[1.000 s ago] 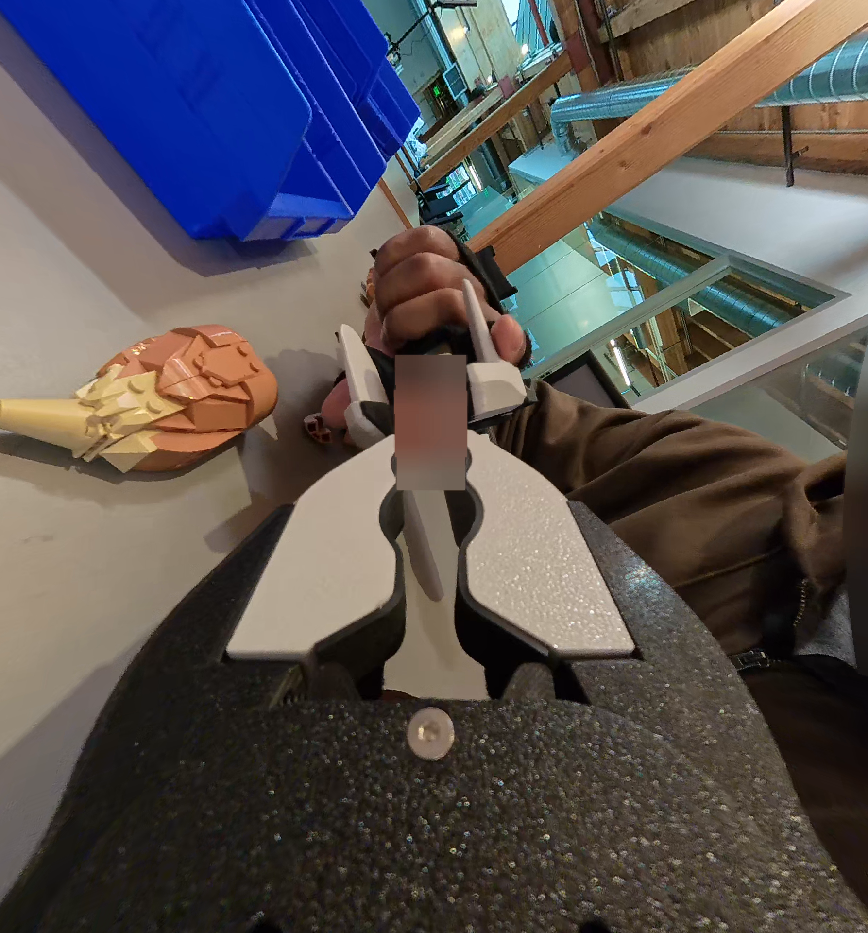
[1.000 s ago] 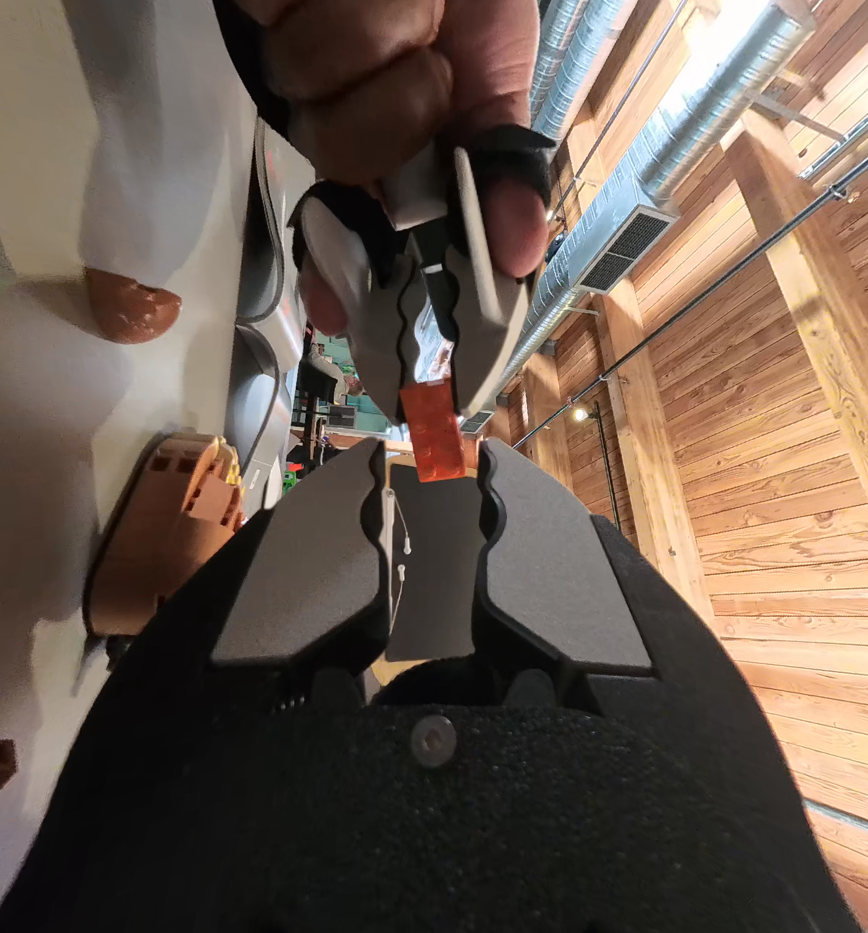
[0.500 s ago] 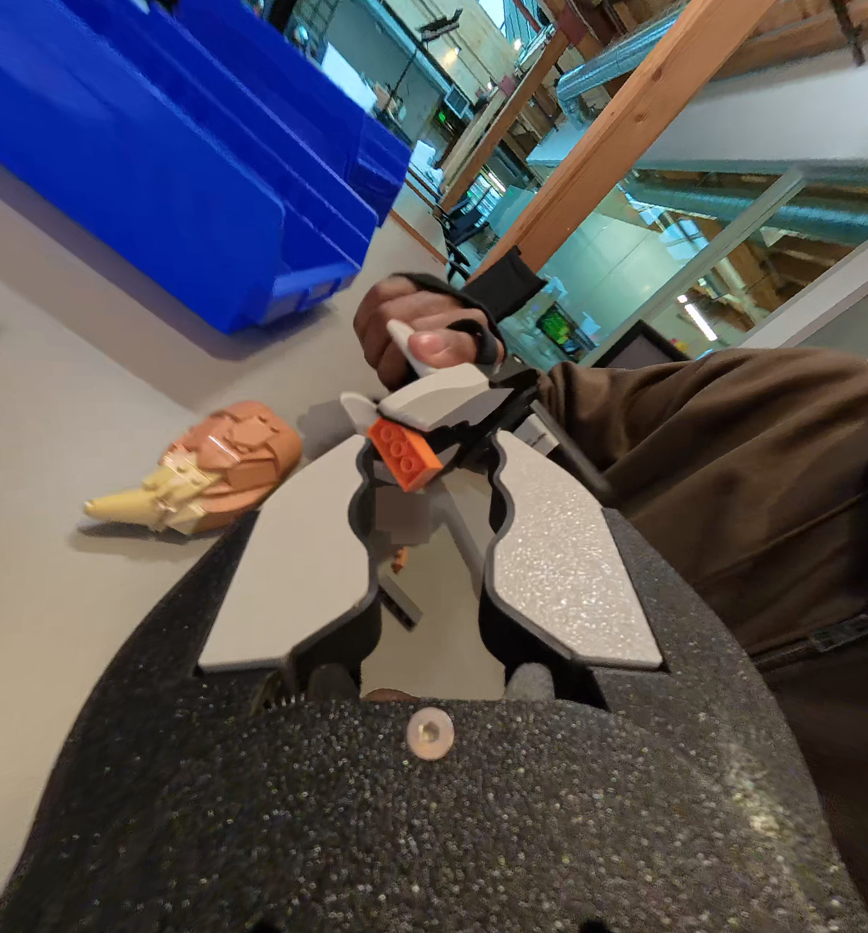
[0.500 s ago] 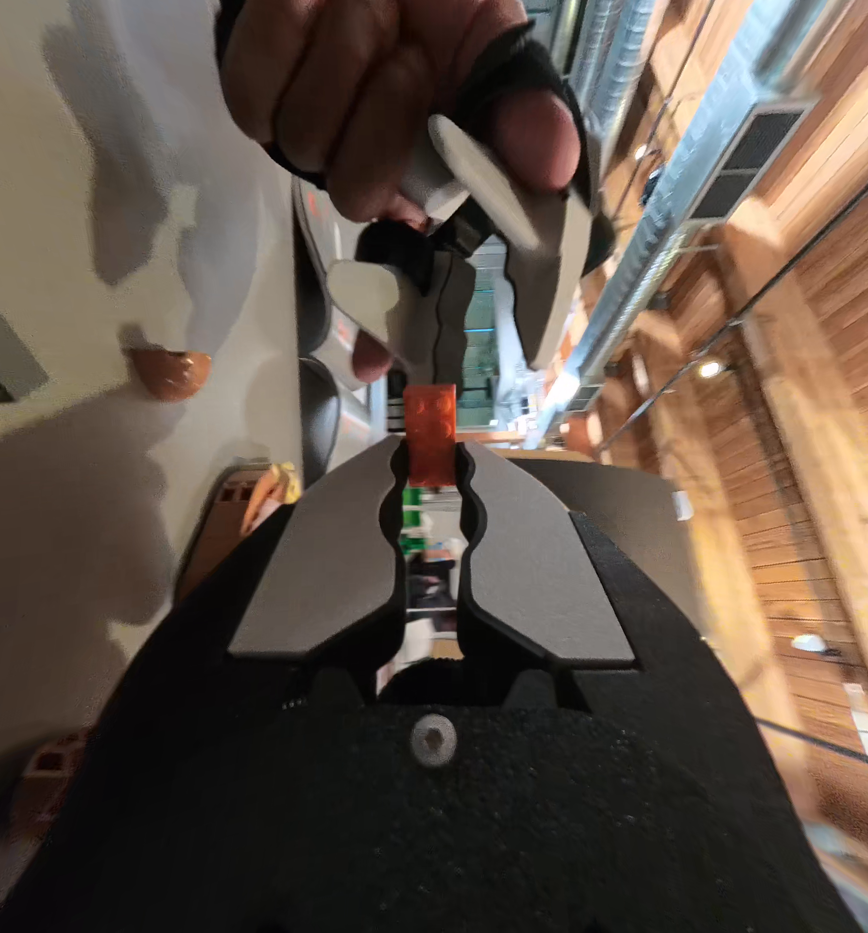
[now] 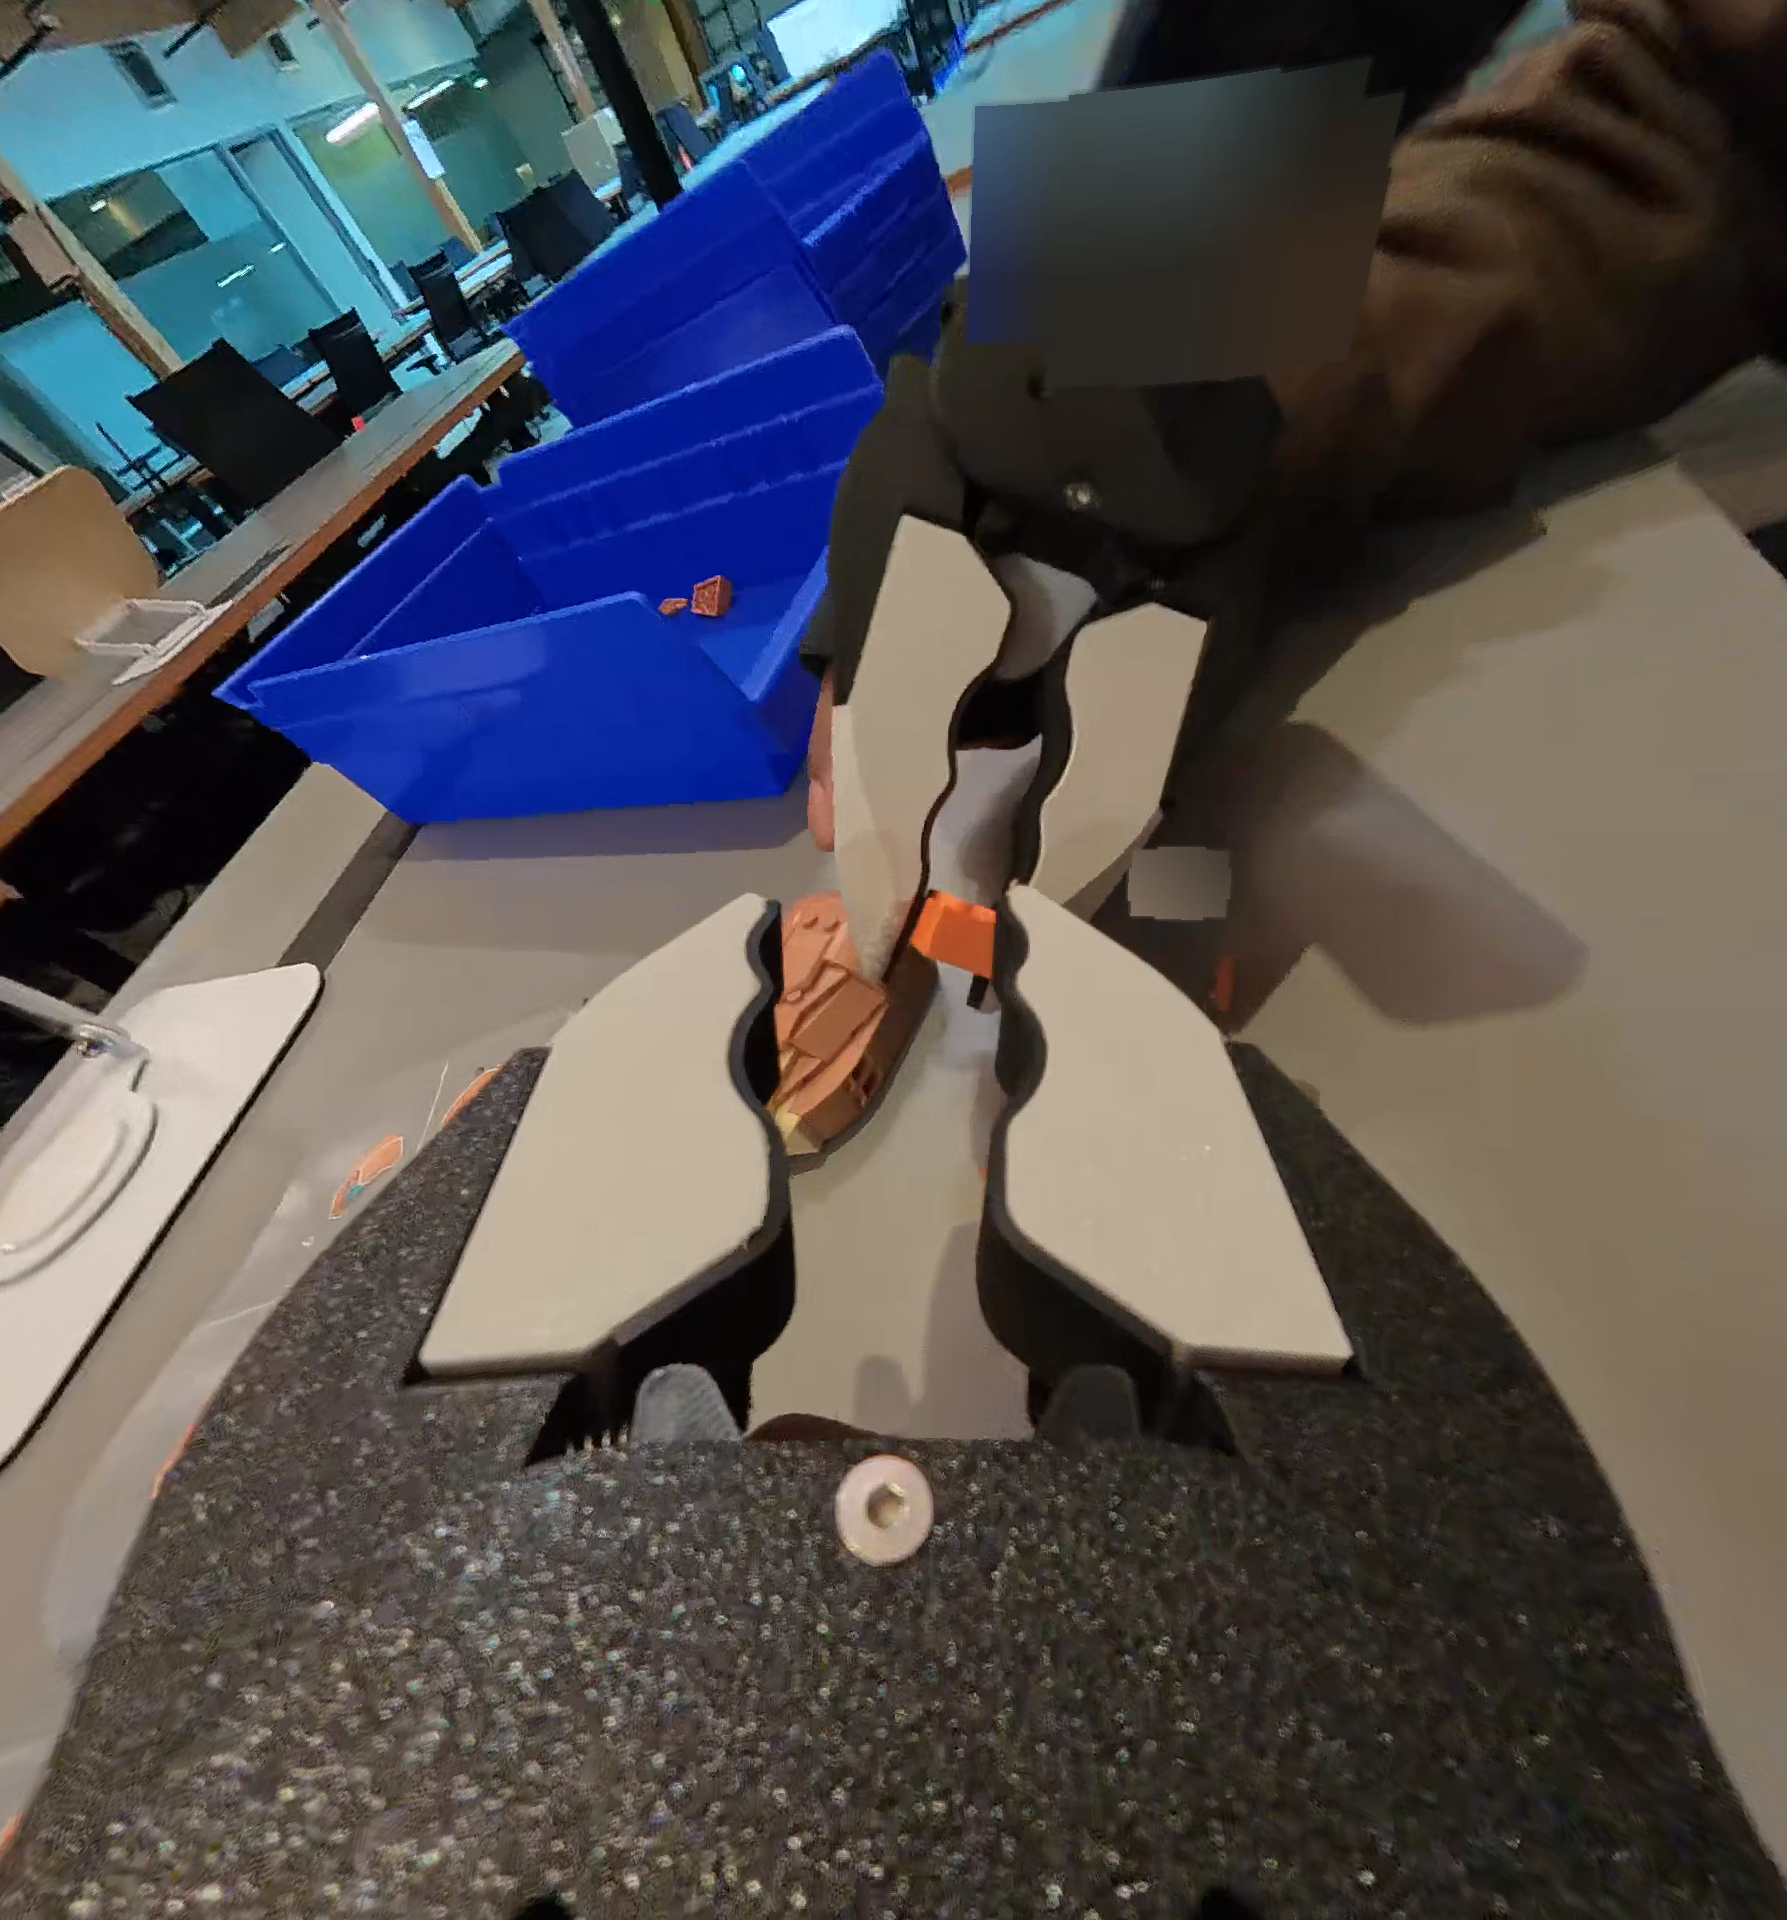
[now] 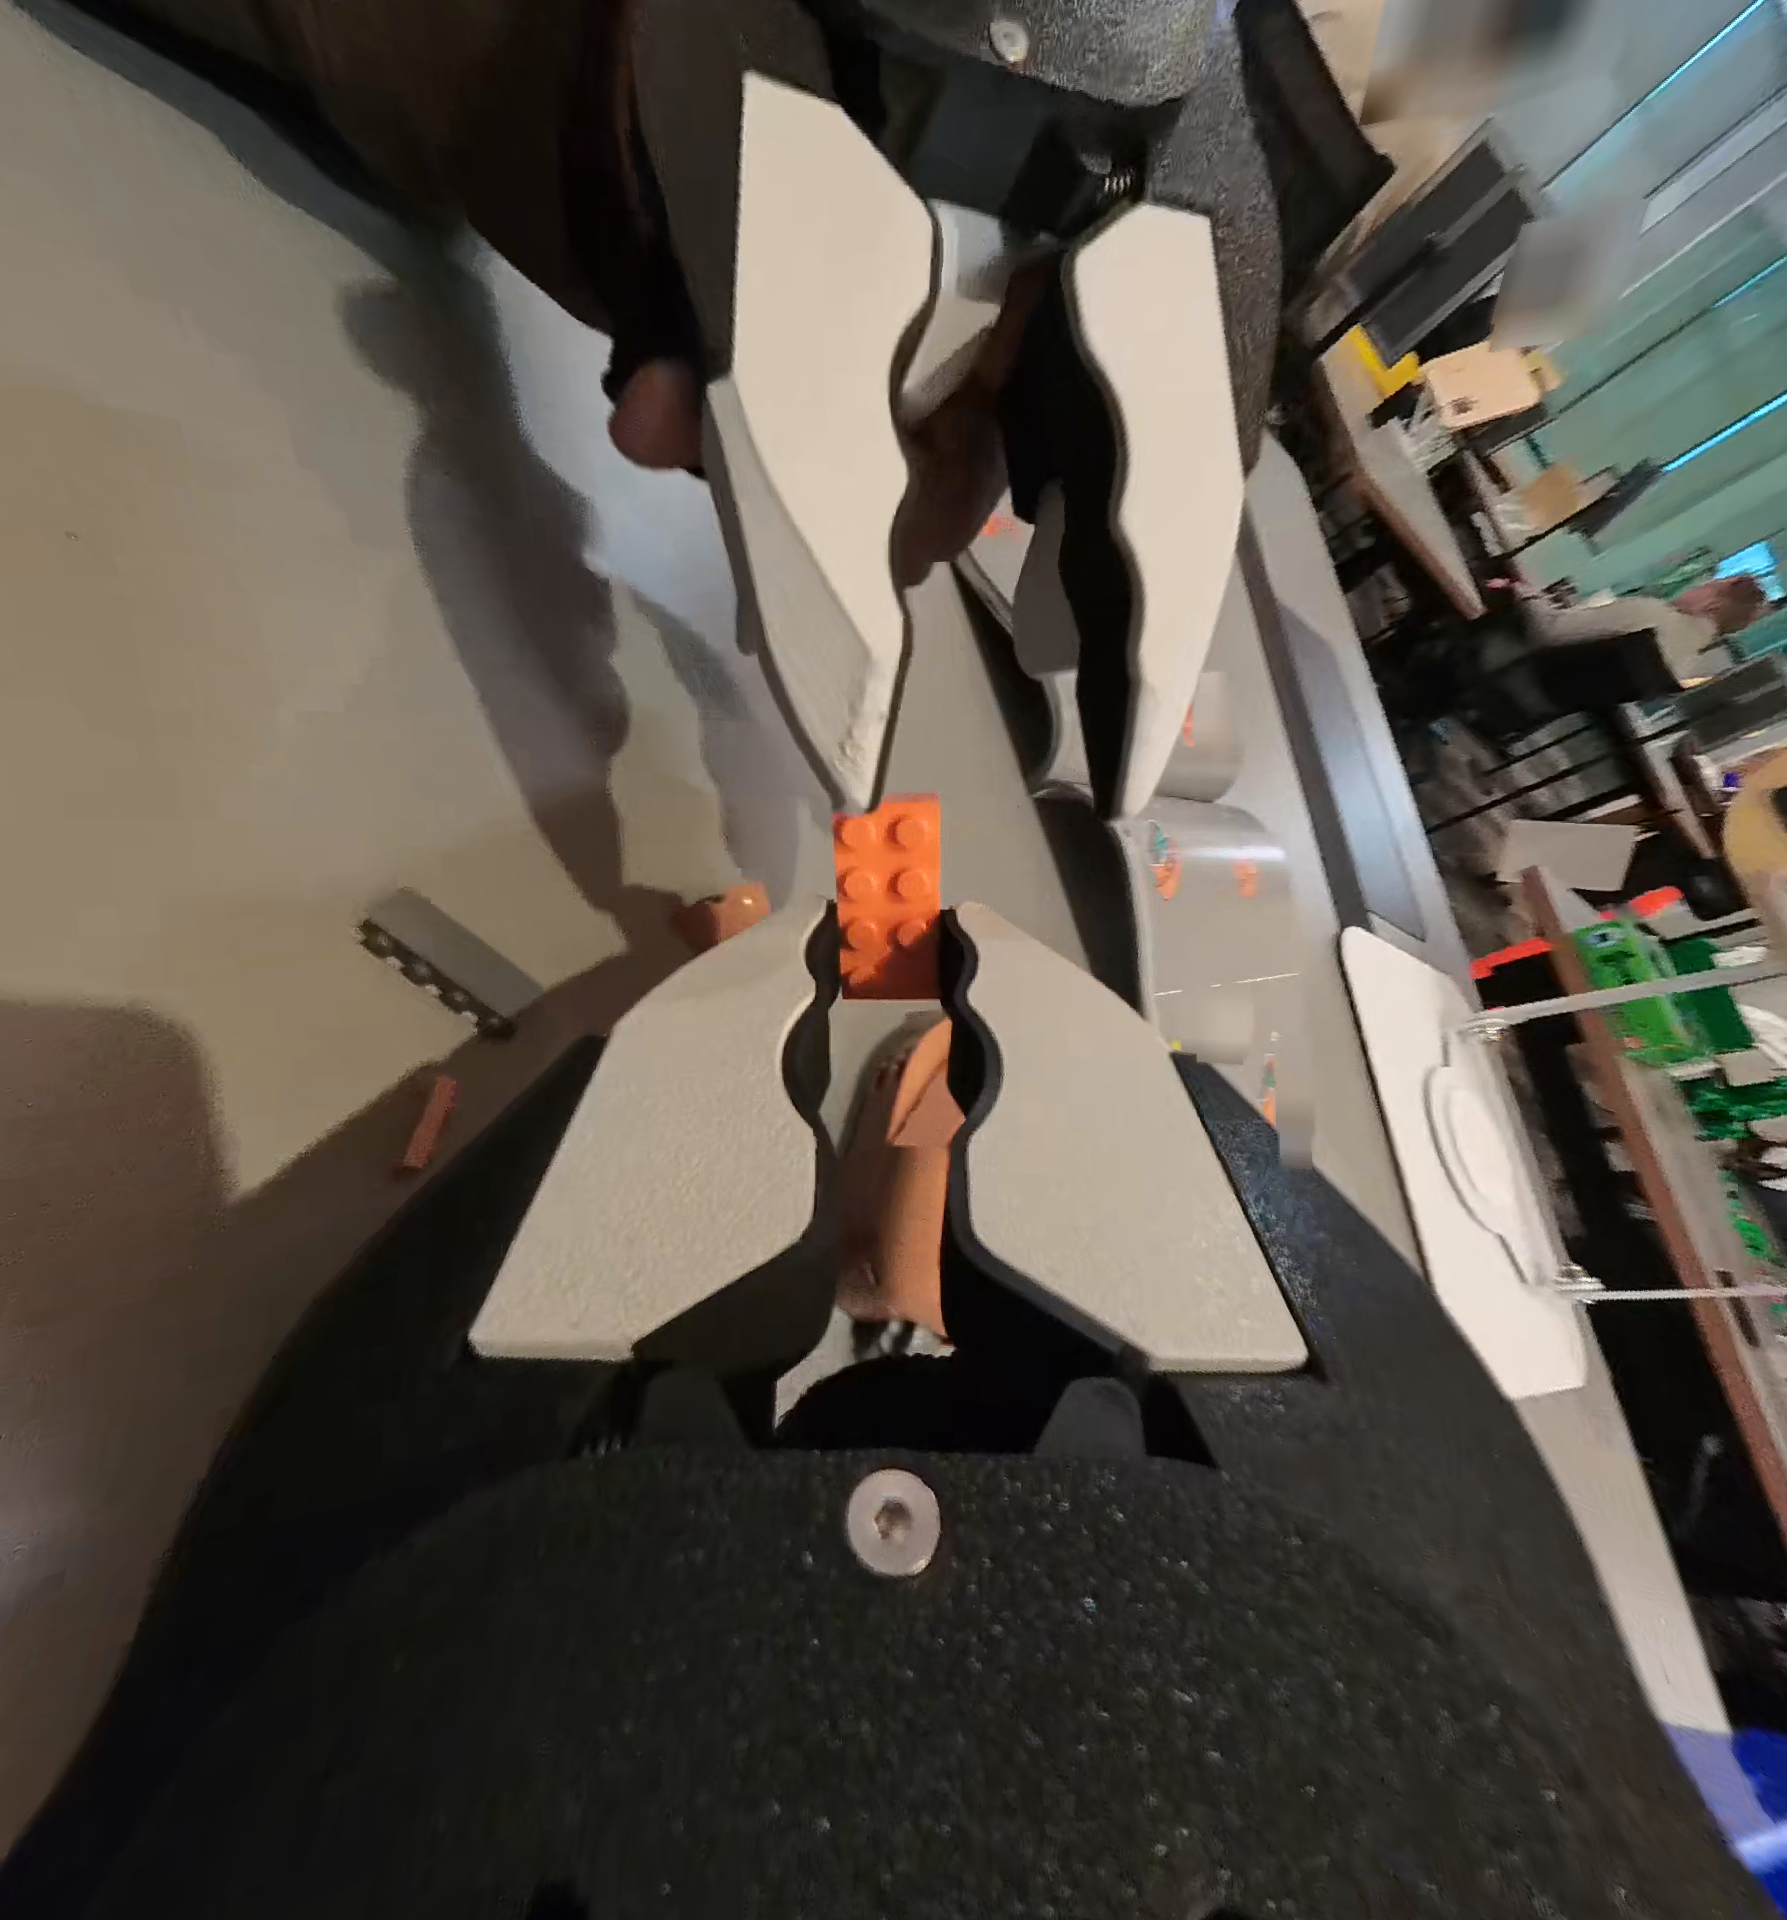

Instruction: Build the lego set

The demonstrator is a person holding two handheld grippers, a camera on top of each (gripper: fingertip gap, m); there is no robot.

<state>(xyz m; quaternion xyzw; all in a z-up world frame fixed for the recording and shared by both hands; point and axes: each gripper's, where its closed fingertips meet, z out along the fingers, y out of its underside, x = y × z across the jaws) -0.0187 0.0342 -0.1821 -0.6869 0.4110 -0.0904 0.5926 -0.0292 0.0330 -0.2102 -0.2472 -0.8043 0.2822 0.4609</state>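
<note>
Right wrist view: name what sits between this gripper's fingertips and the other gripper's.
An orange brick, pinched by the right gripper; the left gripper touches its far end.

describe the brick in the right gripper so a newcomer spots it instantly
On the grey table two grippers meet tip to tip. The right gripper pinches an orange brick with two rows of studs, brighter than the brown model and loose brown bits.

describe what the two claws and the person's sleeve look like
Both claws, left and right, match: black grainy bodies, a silver screw in the middle, two flat pale grey fingers with wavy black-edged inner sides. The sleeve is dark brown.
</note>
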